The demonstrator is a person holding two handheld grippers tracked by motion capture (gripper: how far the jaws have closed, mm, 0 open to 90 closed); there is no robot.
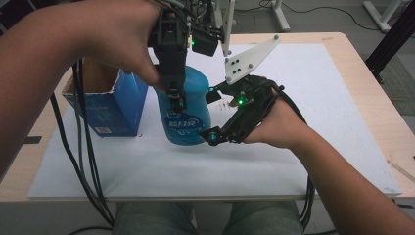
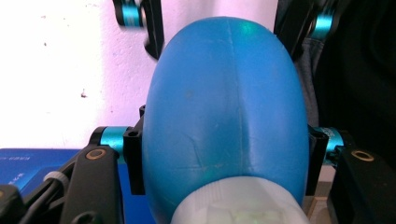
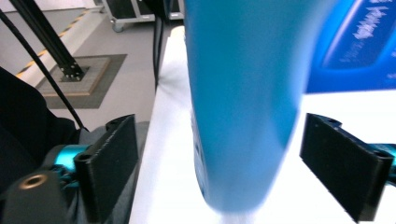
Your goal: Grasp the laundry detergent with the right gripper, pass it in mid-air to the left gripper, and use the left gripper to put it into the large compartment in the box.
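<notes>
A blue plastic bottle (image 1: pixel 188 105) with a printed label stands upright on the white mat (image 1: pixel 293 147). My left gripper (image 1: pixel 176 100) comes down from above and is shut on the bottle (image 2: pixel 224 102); its black pads (image 2: pixel 133 158) press on both sides below the white cap. My right gripper (image 1: pixel 215 115) reaches in level from the right at the bottle's lower half. Its jaws are open and straddle the bottle (image 3: pixel 243 93), with a gap showing between each pad (image 3: pixel 109 158) and the bottle's side.
An open blue carton (image 1: pixel 110 105) stands just left of the bottle on the mat. Black cables (image 1: pixel 83 161) hang over the table's left front edge. The wooden table (image 1: pixel 372 73) borders the mat, with bare mat to the right and front.
</notes>
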